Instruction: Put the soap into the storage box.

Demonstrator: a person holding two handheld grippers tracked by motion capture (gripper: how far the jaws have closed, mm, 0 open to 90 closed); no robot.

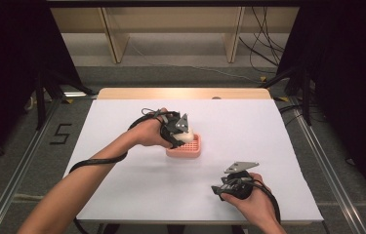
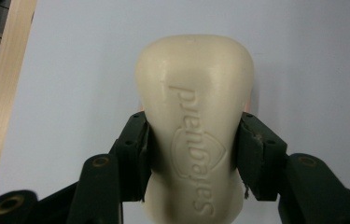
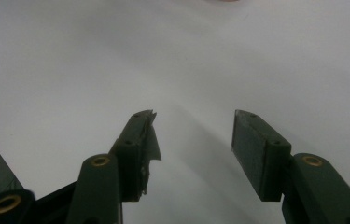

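Observation:
A cream bar of soap [image 2: 195,121] with embossed lettering sits between the black jaws of my left gripper [image 2: 192,122], which is shut on its two sides. From above, that gripper [image 1: 183,132] holds the soap [image 1: 186,136] just over a pink slotted soap dish [image 1: 185,149] at the middle of the white table. Whether the bar touches the dish I cannot tell. My right gripper [image 1: 221,187] rests low near the table's front right, its jaws open with nothing between them [image 3: 193,121] and only white surface ahead.
The white sheet [image 1: 249,126] covers the table, with a wooden strip [image 1: 180,92] along the far edge. Dark curtains and metal rails flank both sides. Cables trail from each gripper, and wooden shelf legs stand behind the table.

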